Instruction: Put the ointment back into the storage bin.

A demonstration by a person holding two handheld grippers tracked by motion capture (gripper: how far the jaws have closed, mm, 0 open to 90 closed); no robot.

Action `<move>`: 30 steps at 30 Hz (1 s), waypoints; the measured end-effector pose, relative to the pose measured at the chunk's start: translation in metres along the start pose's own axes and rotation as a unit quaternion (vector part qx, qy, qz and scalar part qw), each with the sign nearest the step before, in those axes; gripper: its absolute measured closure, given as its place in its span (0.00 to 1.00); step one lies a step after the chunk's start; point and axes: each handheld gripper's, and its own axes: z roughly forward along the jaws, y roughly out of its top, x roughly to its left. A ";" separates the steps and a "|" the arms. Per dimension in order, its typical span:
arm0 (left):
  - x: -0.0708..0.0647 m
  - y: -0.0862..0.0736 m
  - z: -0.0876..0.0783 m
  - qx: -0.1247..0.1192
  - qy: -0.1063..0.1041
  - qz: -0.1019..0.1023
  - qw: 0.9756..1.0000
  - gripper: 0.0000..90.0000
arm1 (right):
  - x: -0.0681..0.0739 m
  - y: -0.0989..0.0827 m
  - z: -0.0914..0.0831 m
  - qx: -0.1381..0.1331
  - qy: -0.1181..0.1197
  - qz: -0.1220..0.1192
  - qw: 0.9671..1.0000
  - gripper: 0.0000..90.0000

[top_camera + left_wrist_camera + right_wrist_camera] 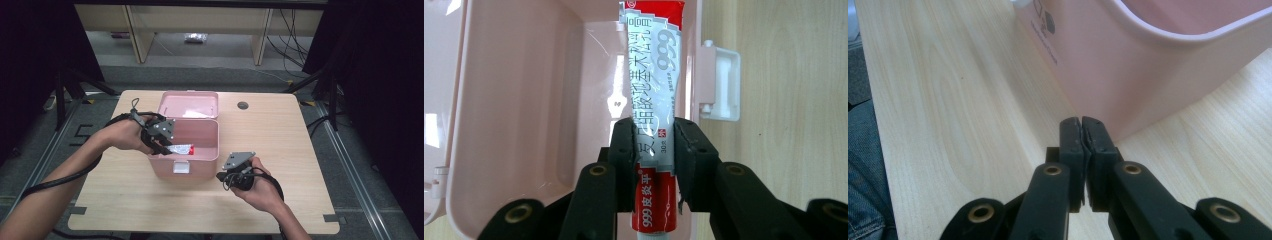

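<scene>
One ointment tube [655, 100] — over pink box [524, 100]

"999" and "30g" on tube [655, 100]

Right gripper [1082, 131] jaws closed, empty, just beside pink box [1148, 65] on table [948, 100].

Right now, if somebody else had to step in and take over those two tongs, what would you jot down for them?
Left tongs: clamped on a red and silver ointment tube, held over the open pink box.
Right tongs: shut, empty, beside the box's front right corner above the table.
Done: lid is up, tube picked up.
Left: probably lower the tube into the box, let go, then close the lid.
</scene>
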 end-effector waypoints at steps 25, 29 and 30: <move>0.010 0.001 0.016 0.028 -0.011 0.001 1.000 0.80 | 0.001 -0.001 0.000 -0.002 0.004 0.003 1.000 0.98; 0.010 0.001 0.019 0.030 -0.015 -0.005 0.999 0.80 | 0.001 -0.001 0.001 -0.001 0.003 0.001 1.000 0.98; 0.011 0.000 0.020 0.031 -0.016 -0.005 0.999 0.80 | 0.001 -0.001 0.001 -0.001 0.001 0.001 1.000 0.98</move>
